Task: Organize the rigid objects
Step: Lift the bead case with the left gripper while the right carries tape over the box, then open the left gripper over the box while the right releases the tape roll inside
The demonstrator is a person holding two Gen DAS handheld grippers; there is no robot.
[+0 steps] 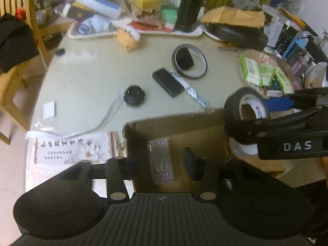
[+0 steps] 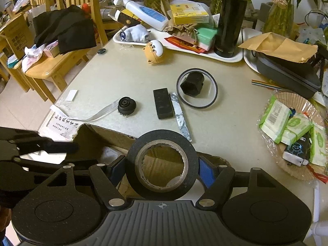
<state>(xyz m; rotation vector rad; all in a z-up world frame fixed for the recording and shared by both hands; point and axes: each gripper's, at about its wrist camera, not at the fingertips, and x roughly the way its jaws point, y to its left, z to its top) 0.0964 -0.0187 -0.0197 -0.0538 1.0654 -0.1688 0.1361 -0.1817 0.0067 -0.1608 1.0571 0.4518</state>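
My right gripper (image 2: 162,168) is shut on a black tape roll (image 2: 133,155) and holds it upright over the open cardboard box (image 2: 98,131); the roll also shows in the left wrist view (image 1: 230,106). My left gripper (image 1: 162,164) is open over the box (image 1: 160,123), which holds a clear plastic case (image 1: 161,164) and a white tape roll (image 1: 244,148). On the table lie a black remote (image 2: 163,103), a marbled bar (image 2: 181,116), a round black part (image 2: 126,105), and a thin black ring (image 2: 213,86) around a black hexagonal block (image 2: 192,84).
A tray (image 2: 231,58) at the back holds a black flask (image 2: 230,18), bottles and boxes. A toy bear (image 2: 153,51) lies in front of it. A basket of wipes (image 2: 287,123) is at right, a black case (image 2: 287,71) behind it. Wooden chairs (image 2: 53,61) stand left.
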